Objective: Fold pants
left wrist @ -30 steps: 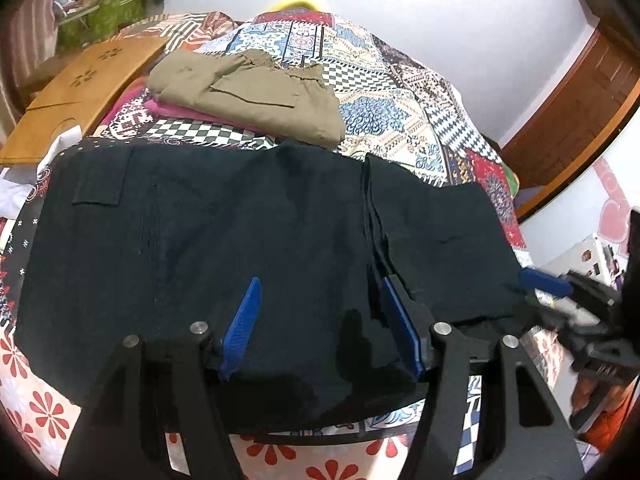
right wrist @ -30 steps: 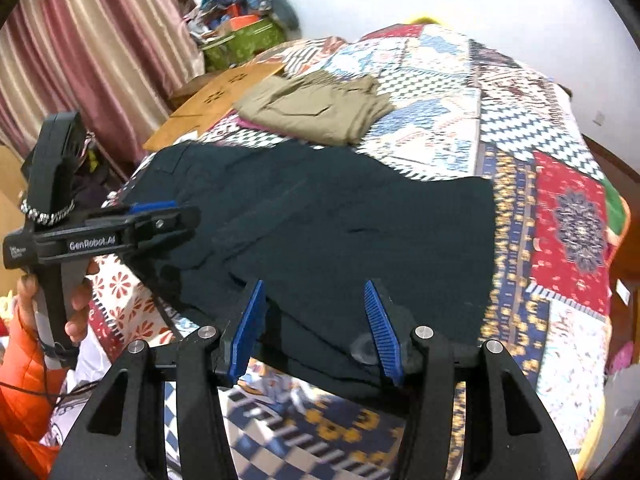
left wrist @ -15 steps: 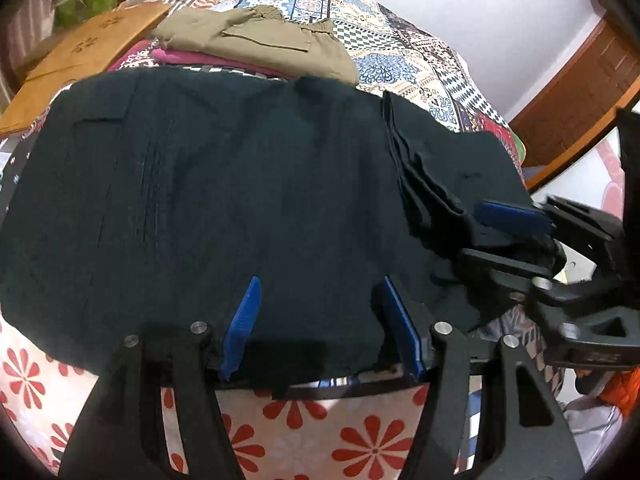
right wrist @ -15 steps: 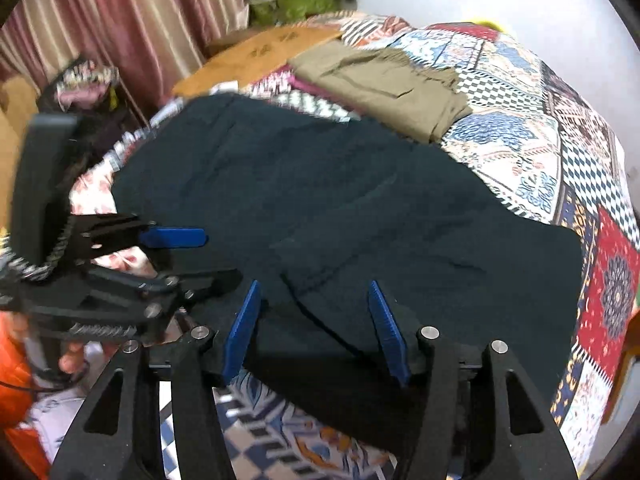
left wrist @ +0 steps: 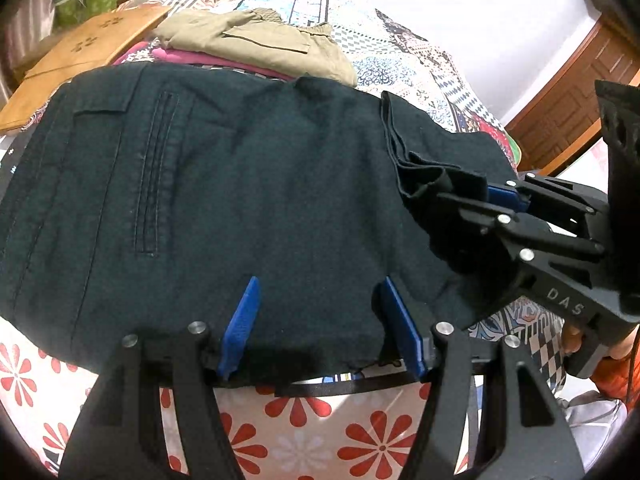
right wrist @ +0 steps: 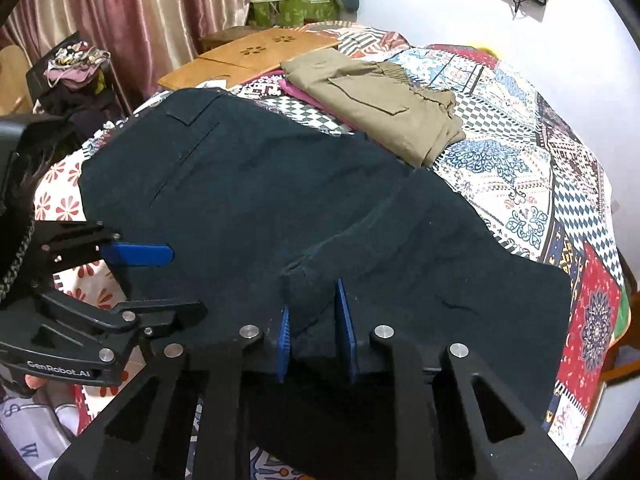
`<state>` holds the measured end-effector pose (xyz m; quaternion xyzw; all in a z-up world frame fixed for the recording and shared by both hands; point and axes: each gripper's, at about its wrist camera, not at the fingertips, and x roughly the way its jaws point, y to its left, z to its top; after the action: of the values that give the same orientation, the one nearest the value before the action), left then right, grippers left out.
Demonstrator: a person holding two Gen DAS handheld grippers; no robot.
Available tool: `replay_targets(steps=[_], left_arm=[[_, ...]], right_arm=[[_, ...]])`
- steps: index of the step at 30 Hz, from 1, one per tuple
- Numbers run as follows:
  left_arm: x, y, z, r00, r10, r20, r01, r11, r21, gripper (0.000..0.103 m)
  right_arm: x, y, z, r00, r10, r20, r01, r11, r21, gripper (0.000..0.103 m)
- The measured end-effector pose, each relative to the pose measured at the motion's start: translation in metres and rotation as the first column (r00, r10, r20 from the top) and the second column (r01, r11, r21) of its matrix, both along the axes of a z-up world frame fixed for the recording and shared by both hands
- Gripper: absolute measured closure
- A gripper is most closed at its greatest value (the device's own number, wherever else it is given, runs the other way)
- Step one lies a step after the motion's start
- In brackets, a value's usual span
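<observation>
Left claw (left wrist: 320,320) spread wide over dark navy cotton pants (left wrist: 248,200) on patchwork-quilted bed (right wrist: 520,152); right claw (right wrist: 314,324) pinched tight on a bunched pants fold.

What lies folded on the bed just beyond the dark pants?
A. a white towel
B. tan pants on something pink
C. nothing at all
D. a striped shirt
B: the folded tan pants rest on a pink garment, just past the dark pants.
</observation>
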<state>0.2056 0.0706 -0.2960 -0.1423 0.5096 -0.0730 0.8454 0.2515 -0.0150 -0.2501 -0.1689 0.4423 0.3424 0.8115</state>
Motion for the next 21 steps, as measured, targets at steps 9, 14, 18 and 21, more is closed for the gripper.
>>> replay_targets(steps=[9,14,18,21], left_arm=[[0.000,0.000,0.001,1.000,0.001,0.002,-0.001,1.000,0.002,0.040],[0.000,-0.001,0.001,1.000,0.001,-0.001,-0.001,1.000,0.008,0.040],[0.003,0.000,0.003,1.000,0.006,-0.011,-0.006,1.000,0.007,0.040],[0.007,0.004,0.010,1.000,0.023,-0.013,-0.023,1.000,-0.004,0.040]], right_arm=[[0.009,-0.024,0.017,0.990,-0.032,-0.140,0.054,0.986,0.155,0.089],[-0.003,-0.034,0.032,0.990,0.004,-0.142,0.026,0.976,0.214,0.090],[-0.011,-0.030,0.031,0.990,0.041,-0.135,-0.015,0.983,0.183,0.090],[-0.009,-0.025,0.012,0.976,0.052,-0.212,-0.016,0.986,0.166,0.082]])
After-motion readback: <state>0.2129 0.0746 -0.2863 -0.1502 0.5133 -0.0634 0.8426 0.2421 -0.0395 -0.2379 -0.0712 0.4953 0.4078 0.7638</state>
